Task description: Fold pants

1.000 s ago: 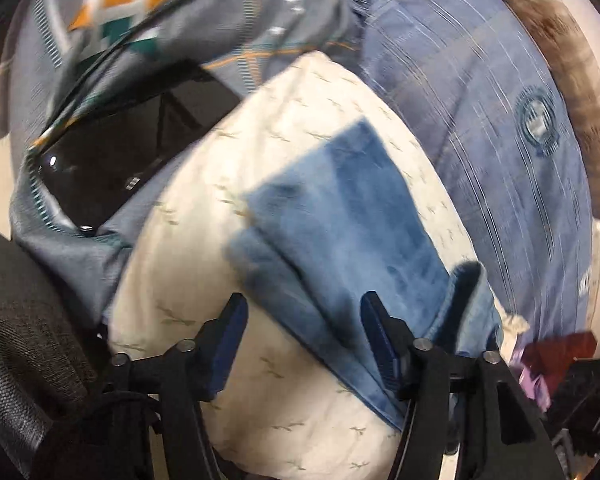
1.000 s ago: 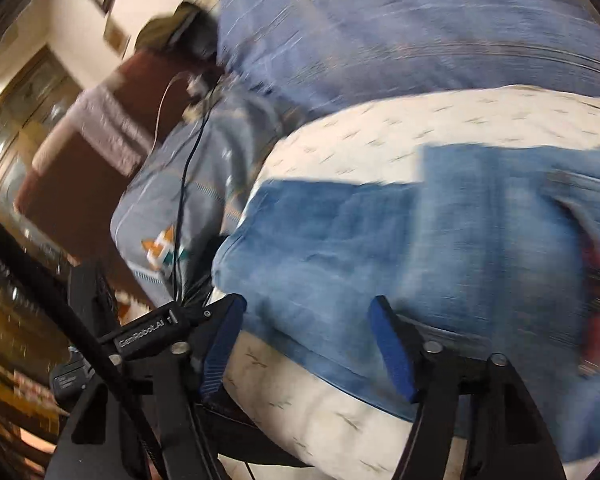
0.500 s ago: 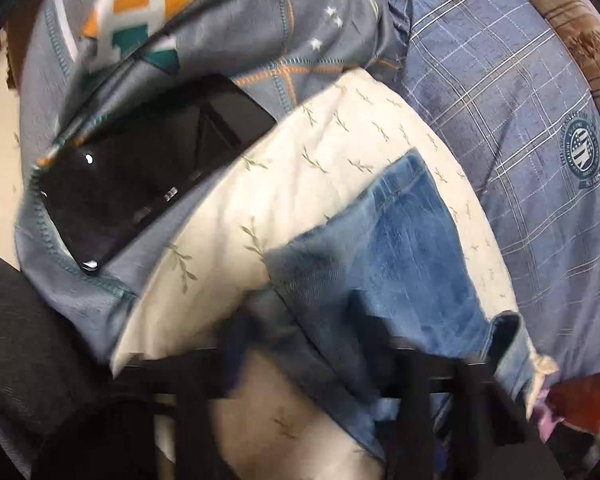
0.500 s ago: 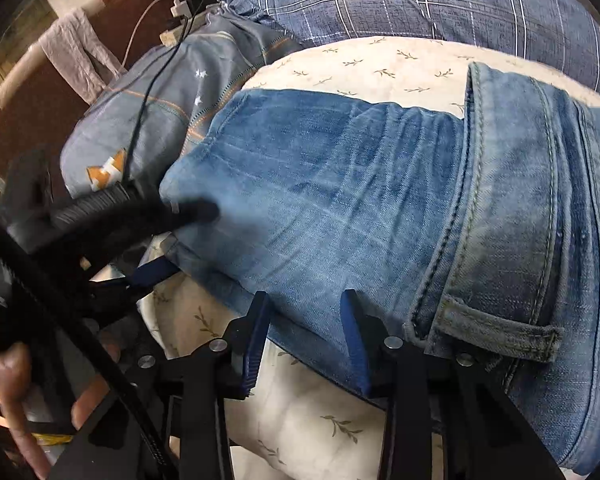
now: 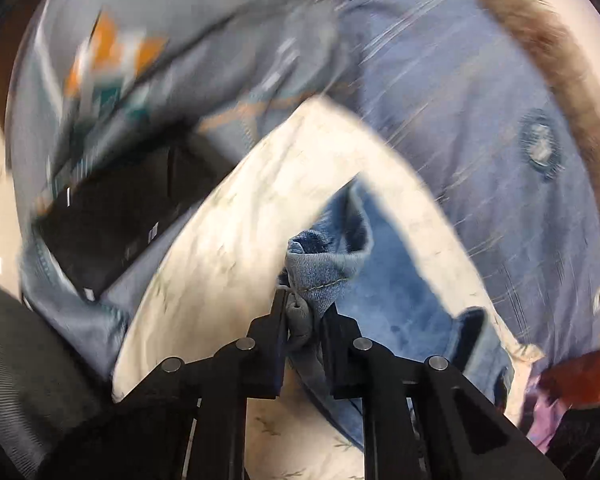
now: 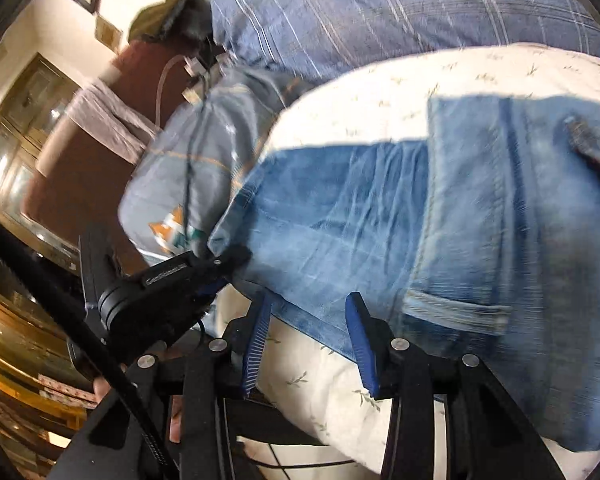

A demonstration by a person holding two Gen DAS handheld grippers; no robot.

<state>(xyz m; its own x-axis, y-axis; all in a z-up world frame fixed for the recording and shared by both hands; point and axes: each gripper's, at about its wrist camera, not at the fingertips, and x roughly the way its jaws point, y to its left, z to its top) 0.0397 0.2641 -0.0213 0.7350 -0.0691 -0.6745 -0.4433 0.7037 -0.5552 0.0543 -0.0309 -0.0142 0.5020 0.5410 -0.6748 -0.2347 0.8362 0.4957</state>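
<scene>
closed since earlier, left tool pinches jeans hem.

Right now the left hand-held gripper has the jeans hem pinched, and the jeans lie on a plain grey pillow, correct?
Not quite. The left hand-held gripper has just been closing and does pinch the jeans hem, but the pillow under them is cream with a small leaf print, as the right wrist view shows.

White lettering showing on the left tongs' black body, too blurred for reading, round crest on the blue plaid bedding smeared, its wording illegible
</scene>
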